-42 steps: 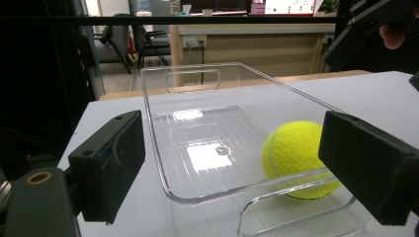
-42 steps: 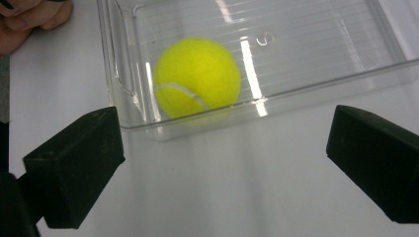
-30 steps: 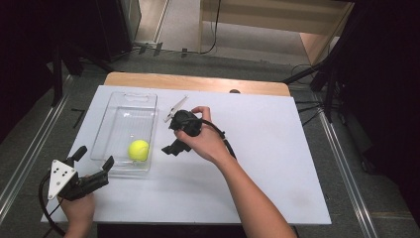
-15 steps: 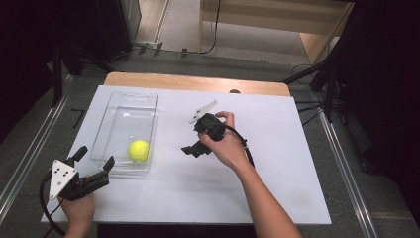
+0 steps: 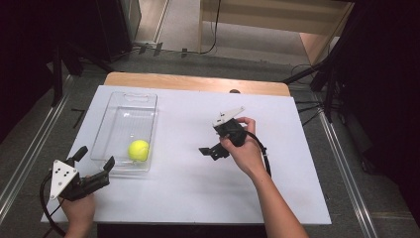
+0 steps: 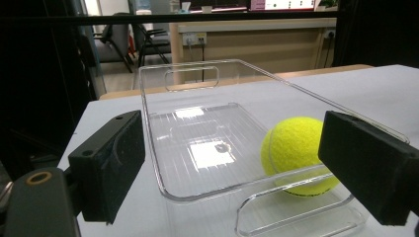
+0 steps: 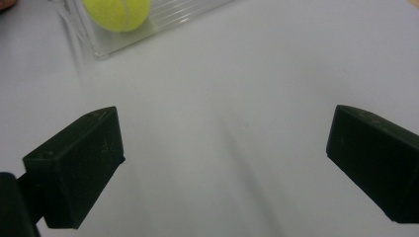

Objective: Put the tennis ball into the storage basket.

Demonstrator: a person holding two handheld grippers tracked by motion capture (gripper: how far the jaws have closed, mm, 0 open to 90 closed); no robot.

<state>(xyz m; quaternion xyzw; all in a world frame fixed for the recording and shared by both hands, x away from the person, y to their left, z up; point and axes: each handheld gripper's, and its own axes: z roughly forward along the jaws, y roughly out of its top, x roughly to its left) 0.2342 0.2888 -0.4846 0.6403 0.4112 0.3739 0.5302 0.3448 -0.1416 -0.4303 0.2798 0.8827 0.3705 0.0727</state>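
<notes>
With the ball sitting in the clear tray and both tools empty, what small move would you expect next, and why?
Probably the left tool closes on the near rim of the clear tray: it is open right at that edge, its jaws on either side of the near handle. The tennis ball lies inside, and the right tool is open over bare table, well off.

No readable text, label or number on anything
</notes>
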